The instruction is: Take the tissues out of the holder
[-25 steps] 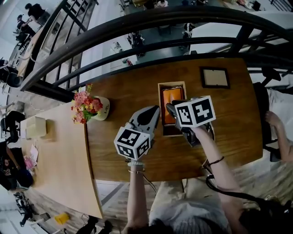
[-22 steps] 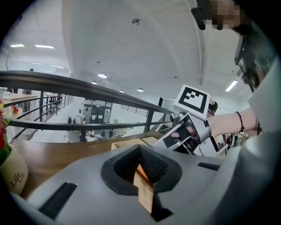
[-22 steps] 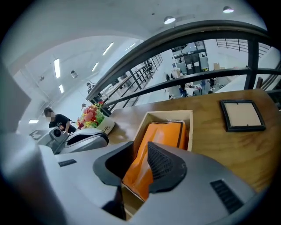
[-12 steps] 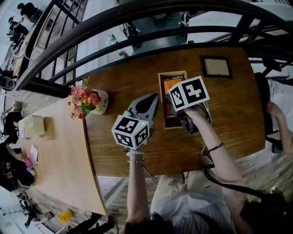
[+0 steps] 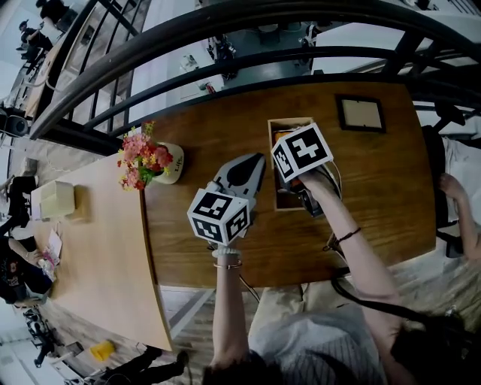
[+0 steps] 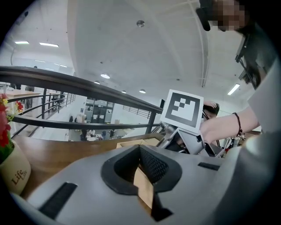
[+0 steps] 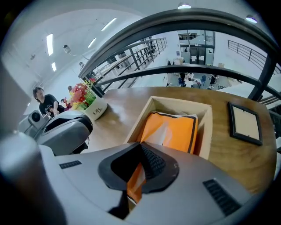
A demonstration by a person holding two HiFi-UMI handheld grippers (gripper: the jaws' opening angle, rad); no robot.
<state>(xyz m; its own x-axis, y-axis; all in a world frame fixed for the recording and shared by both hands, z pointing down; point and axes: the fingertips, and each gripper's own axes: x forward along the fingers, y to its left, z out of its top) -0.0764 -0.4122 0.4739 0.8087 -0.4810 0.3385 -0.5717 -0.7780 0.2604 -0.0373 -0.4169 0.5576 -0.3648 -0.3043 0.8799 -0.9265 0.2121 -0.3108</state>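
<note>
With right gripper [image 7: 134, 182] and left gripper [image 6: 144, 186] nearly shut, empty, could hoist pale wooden box holder [image 7: 139, 119] alongside snug orange tissue pack [image 7: 175, 132].

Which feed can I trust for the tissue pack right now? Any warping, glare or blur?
Head view: heavy fisheye, railing bows. Right gripper view: tissue pack sharp, slight sheen, dark corners. Left gripper view: bright ceiling lights, holder small and dim.

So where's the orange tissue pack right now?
In the right gripper view, the orange tissue pack lies inside the wooden holder, with the picture frame to its right.
</note>
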